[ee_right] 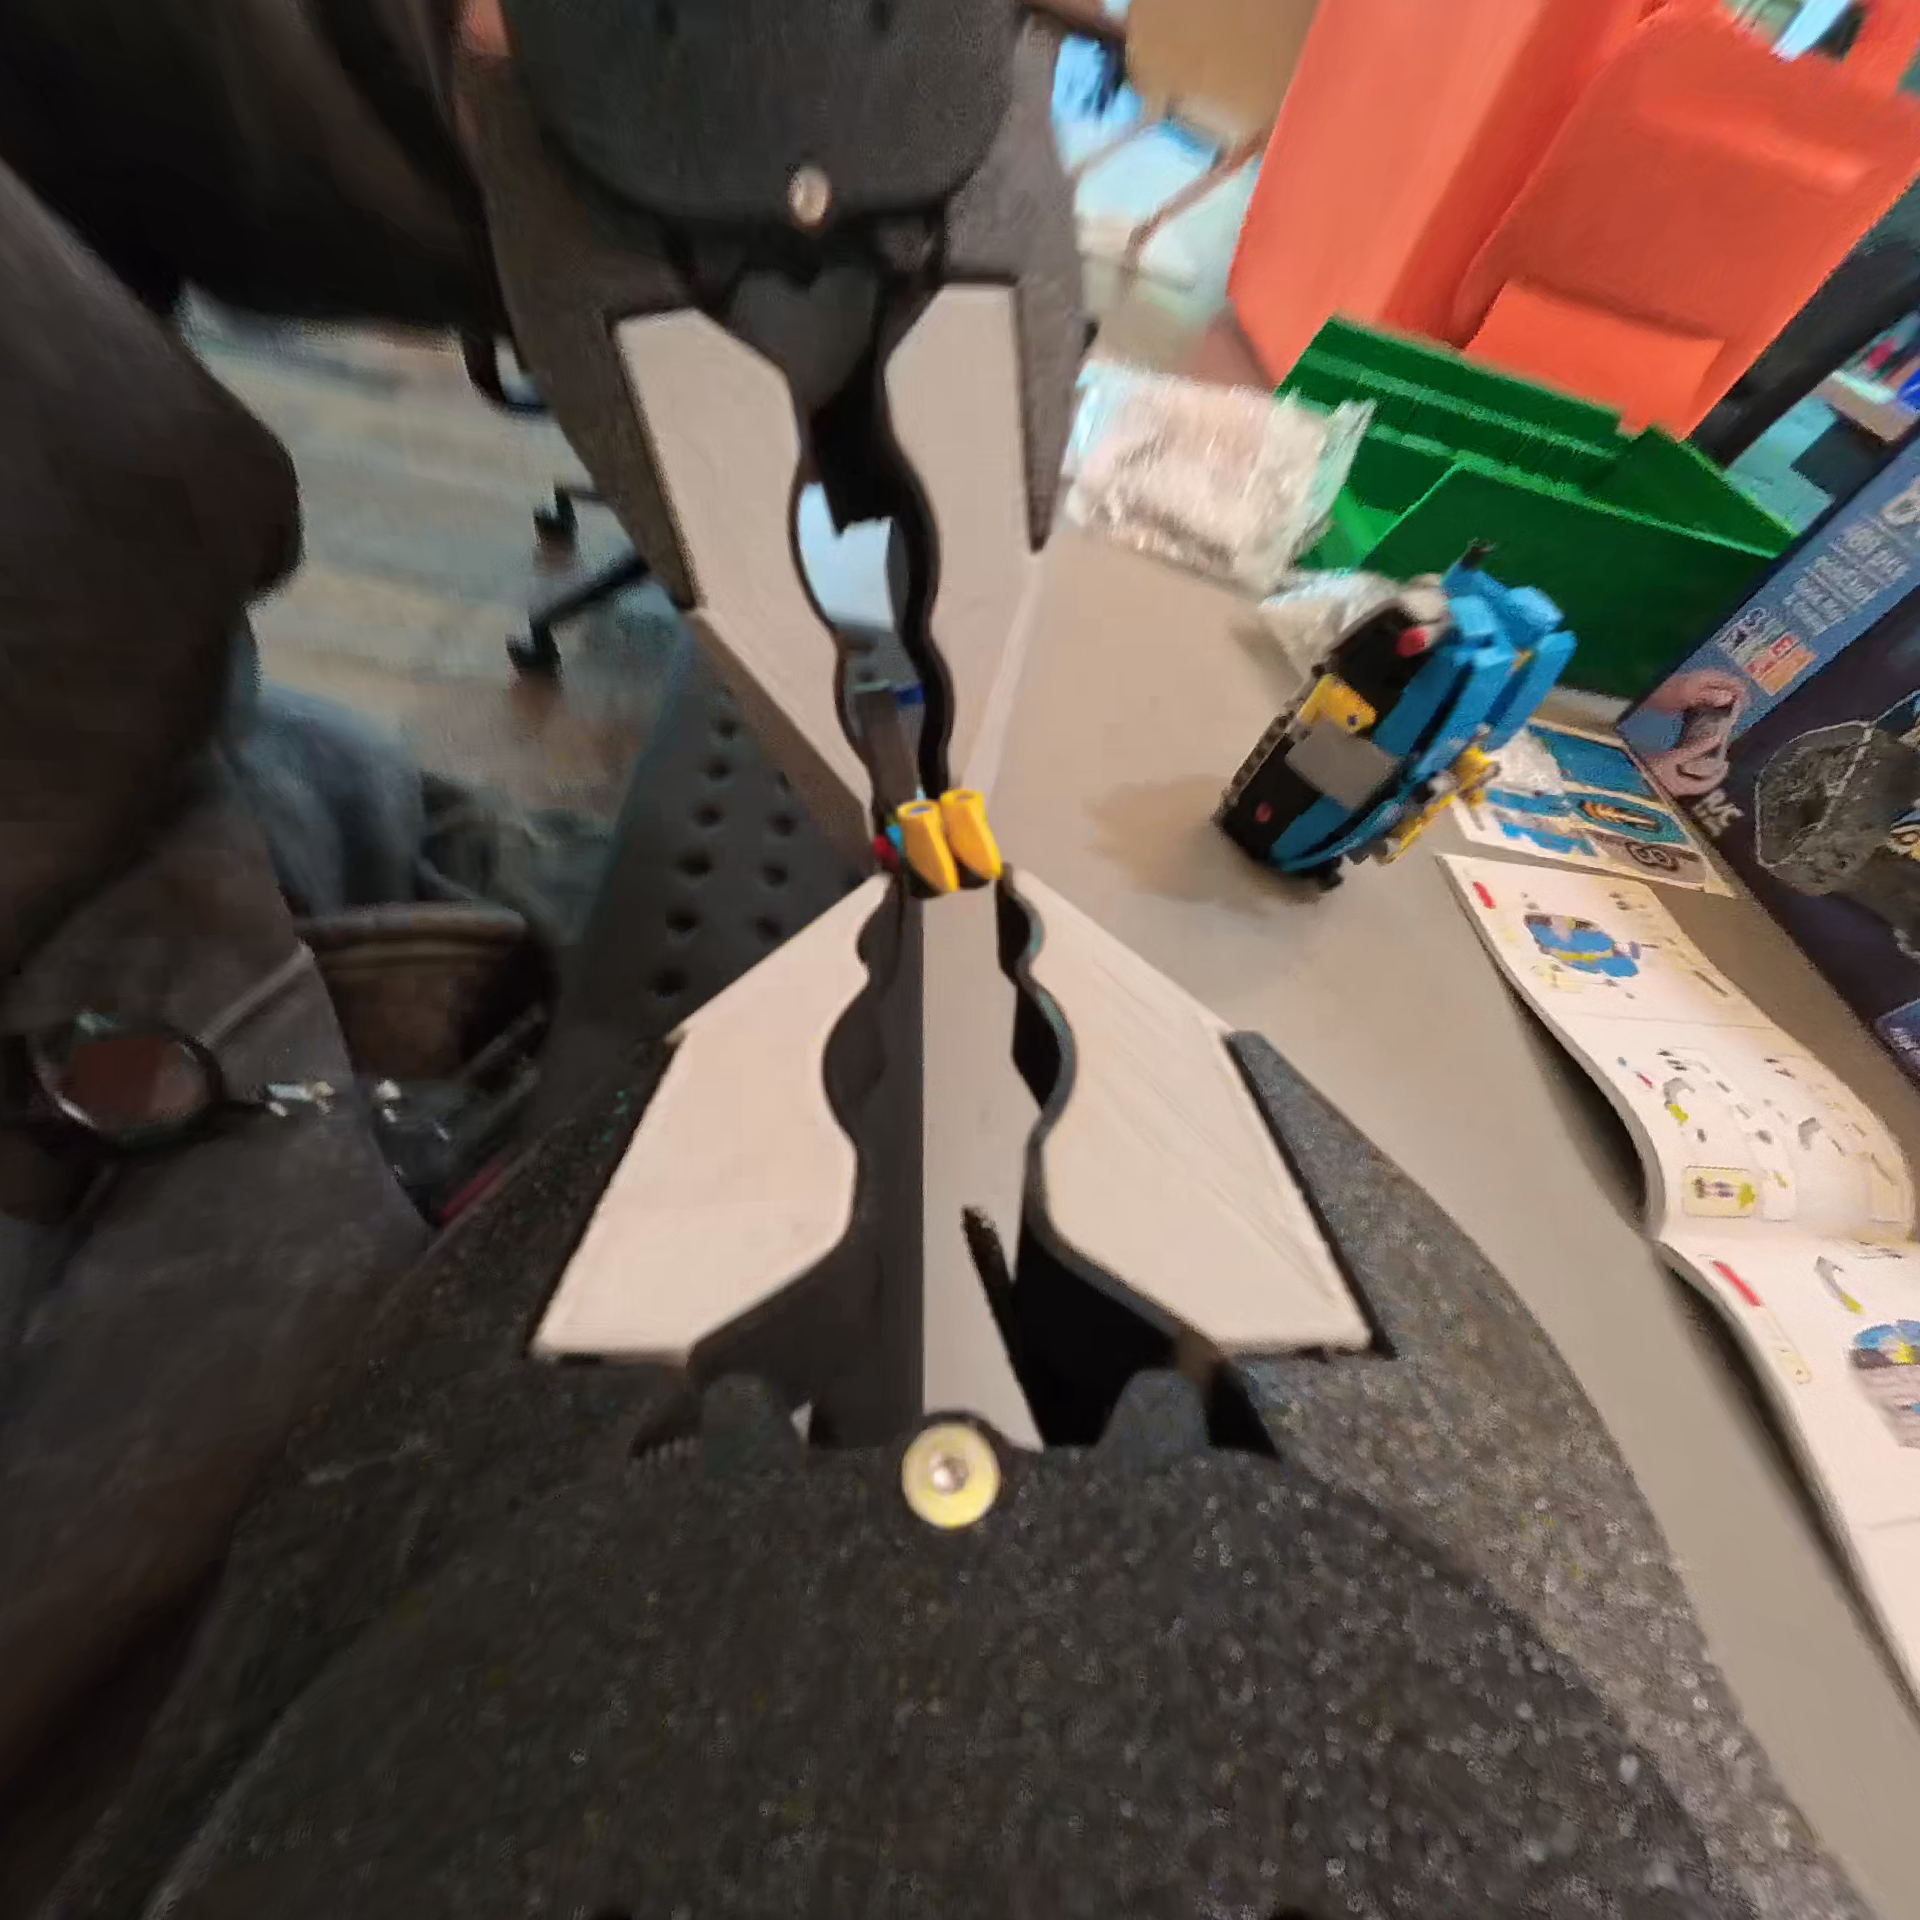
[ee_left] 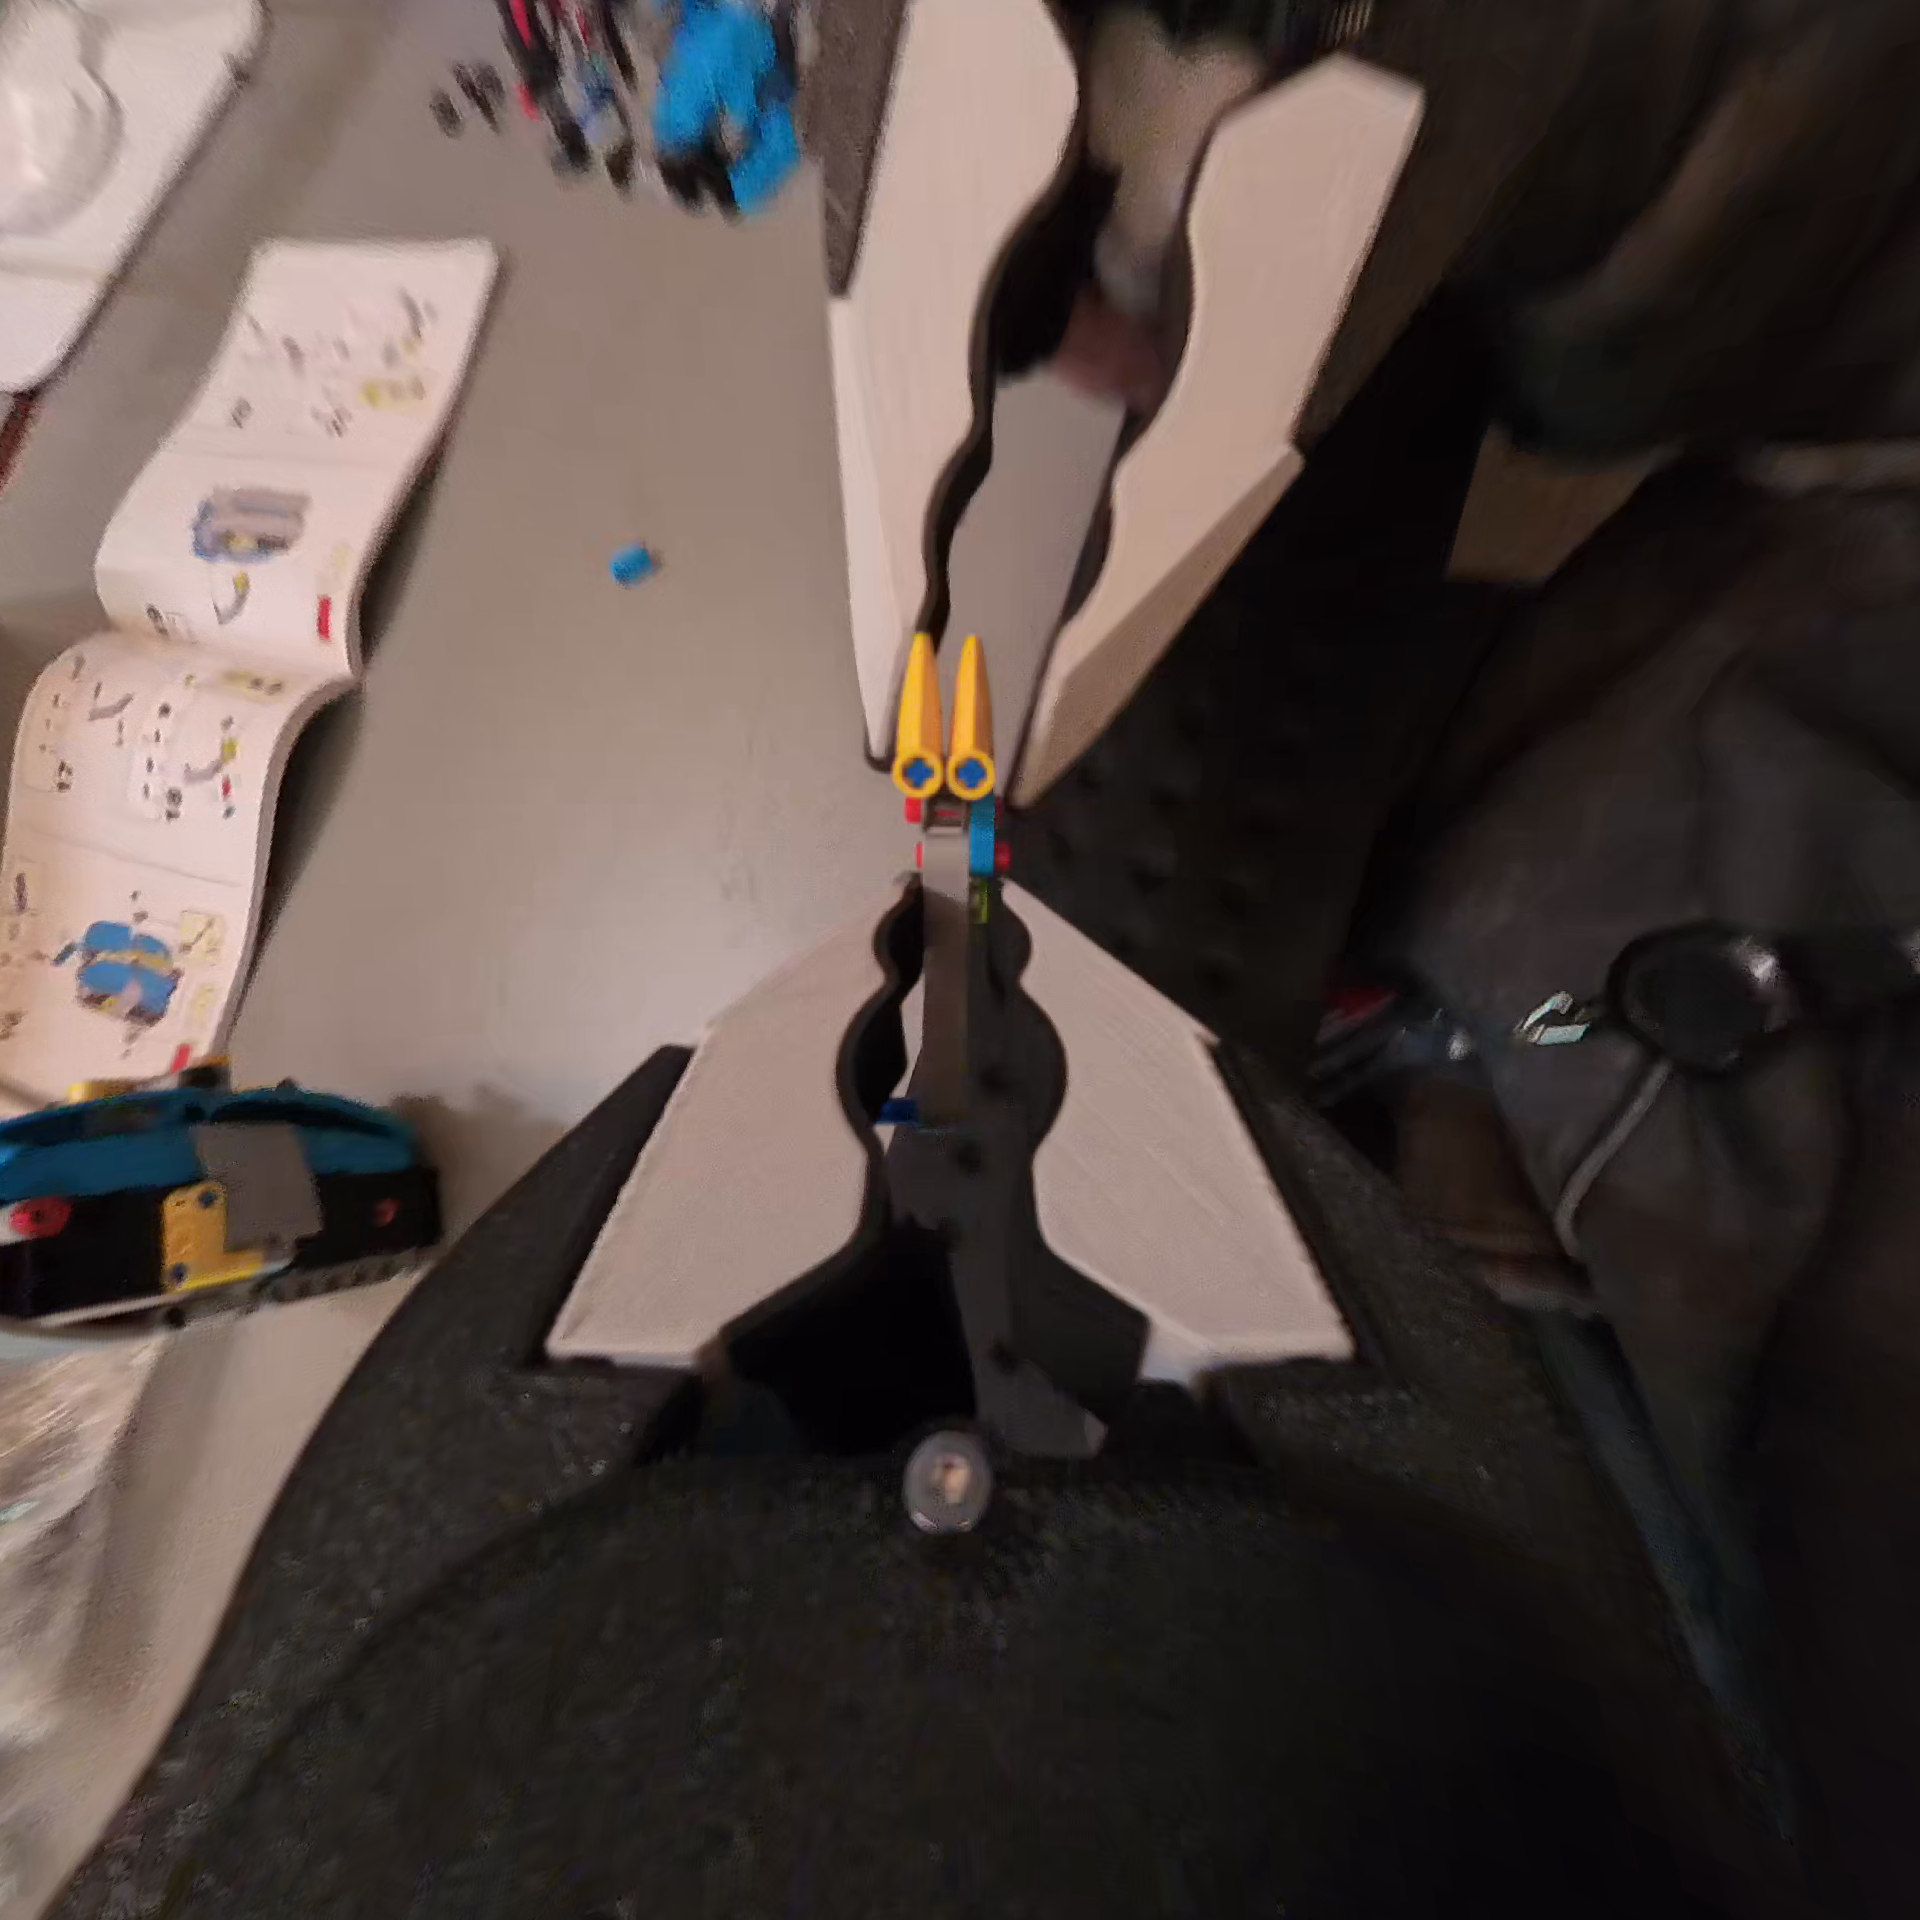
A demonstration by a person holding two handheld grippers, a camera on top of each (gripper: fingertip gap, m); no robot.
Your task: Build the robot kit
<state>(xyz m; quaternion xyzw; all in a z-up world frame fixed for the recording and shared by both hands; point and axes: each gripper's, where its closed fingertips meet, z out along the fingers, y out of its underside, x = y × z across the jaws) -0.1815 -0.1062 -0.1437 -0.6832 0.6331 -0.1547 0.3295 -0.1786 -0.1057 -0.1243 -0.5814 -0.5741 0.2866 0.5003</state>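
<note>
Up close, a slim grey brick-built piece with two yellow cone tips is pinched between the left gripper's nearly closed fingers, held above the grey table. Facing it tip to tip, the right gripper stands slightly spread, its fingertips meeting the yellow cones; whether it grips them I cannot tell. Beyond lie a blue-and-black brick vehicle and an open instruction booklet.

grey table, orange seat, wooden floor
</note>
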